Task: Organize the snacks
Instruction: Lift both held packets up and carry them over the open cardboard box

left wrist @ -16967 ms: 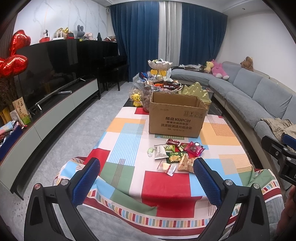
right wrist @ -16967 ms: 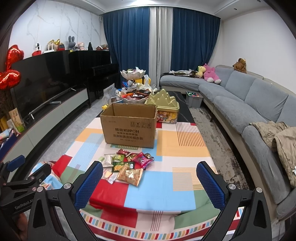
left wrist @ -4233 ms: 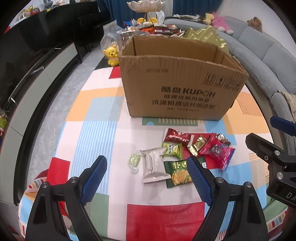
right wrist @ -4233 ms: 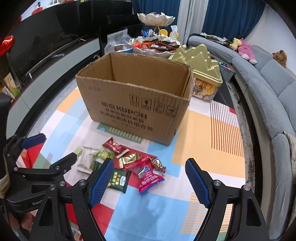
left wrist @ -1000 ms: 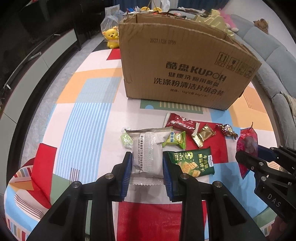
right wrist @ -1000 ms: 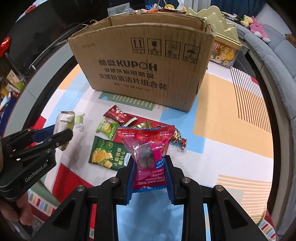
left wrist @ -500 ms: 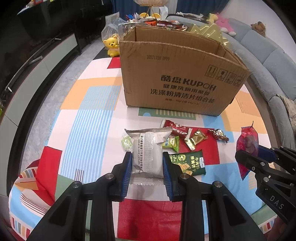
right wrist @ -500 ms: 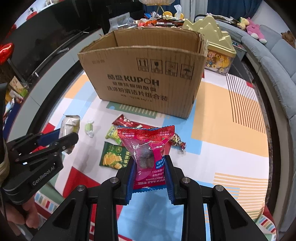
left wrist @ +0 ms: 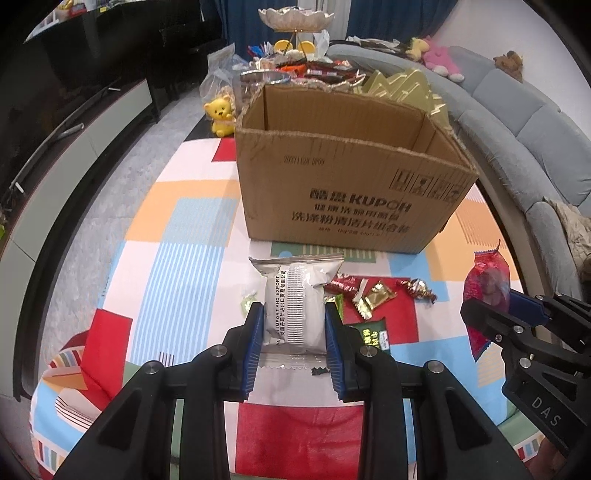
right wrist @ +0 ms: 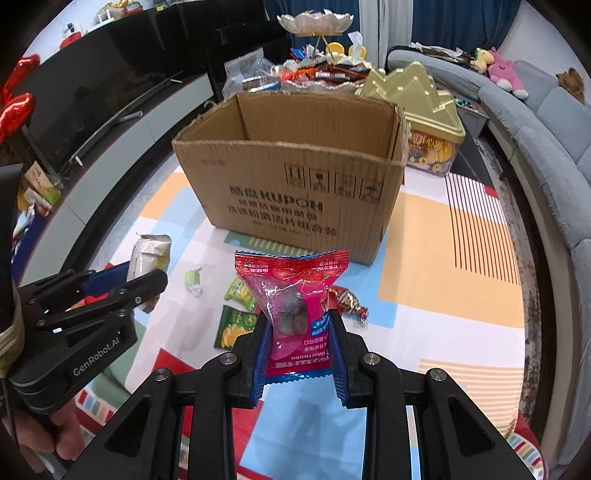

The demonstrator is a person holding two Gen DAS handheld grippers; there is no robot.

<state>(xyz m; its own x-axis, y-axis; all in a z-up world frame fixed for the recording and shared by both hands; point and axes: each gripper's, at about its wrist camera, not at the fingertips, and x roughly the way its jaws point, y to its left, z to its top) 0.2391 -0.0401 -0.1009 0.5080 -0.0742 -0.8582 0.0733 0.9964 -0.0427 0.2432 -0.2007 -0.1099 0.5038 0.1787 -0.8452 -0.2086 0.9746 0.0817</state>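
Note:
My left gripper (left wrist: 294, 325) is shut on a silver snack packet (left wrist: 295, 299), held above the table in front of the open cardboard box (left wrist: 347, 192). My right gripper (right wrist: 298, 332) is shut on a red hawthorn snack bag (right wrist: 293, 299), held up before the same box (right wrist: 295, 184). Each gripper shows in the other's view: the right one (left wrist: 491, 314) with its red bag, the left one (right wrist: 144, 273) with its silver packet. Several small snacks lie on the tablecloth: a green cracker pack (right wrist: 234, 326), a gold candy (left wrist: 373, 297), a red bar (left wrist: 345, 284).
The table has a colourful patchwork cloth (left wrist: 177, 221). Behind the box stand a gold mountain-shaped tin (right wrist: 424, 110), a tiered snack dish (right wrist: 317, 22) and a yellow bear (left wrist: 221, 114). A grey sofa (right wrist: 546, 147) runs on the right, a TV cabinet (right wrist: 110, 122) on the left.
Both grippers have risen and pulled back a little with their packets still held. The box opening now shows more from above.

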